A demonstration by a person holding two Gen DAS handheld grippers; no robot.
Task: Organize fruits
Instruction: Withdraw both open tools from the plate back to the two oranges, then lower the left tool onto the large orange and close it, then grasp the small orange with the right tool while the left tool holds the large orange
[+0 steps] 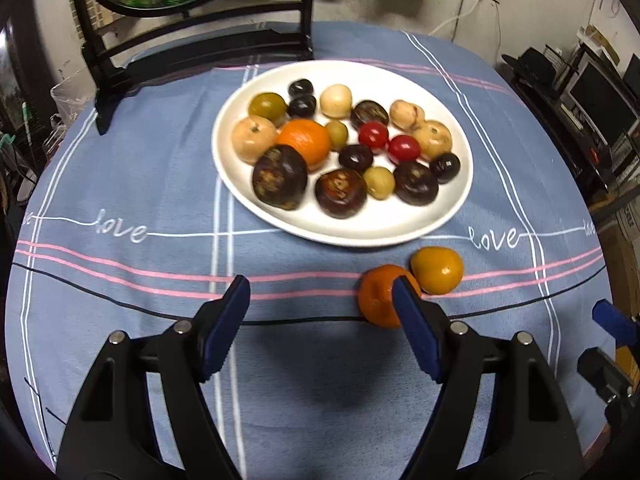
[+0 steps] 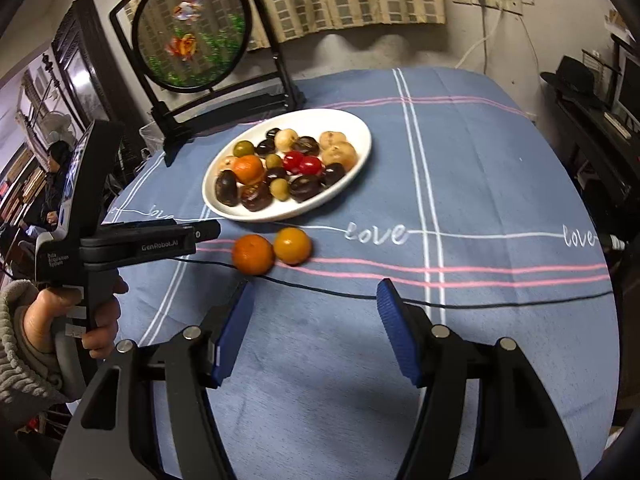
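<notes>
Fruits (image 1: 304, 140) fill plate (image 1: 400, 228); 2 oranges (image 2: 253, 254) outside.

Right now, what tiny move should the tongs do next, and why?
Probably ease the left tongs toward the orange. Both tongs are empty and open, and that orange and a yellow fruit lie on the cloth, outside the plate.
</notes>
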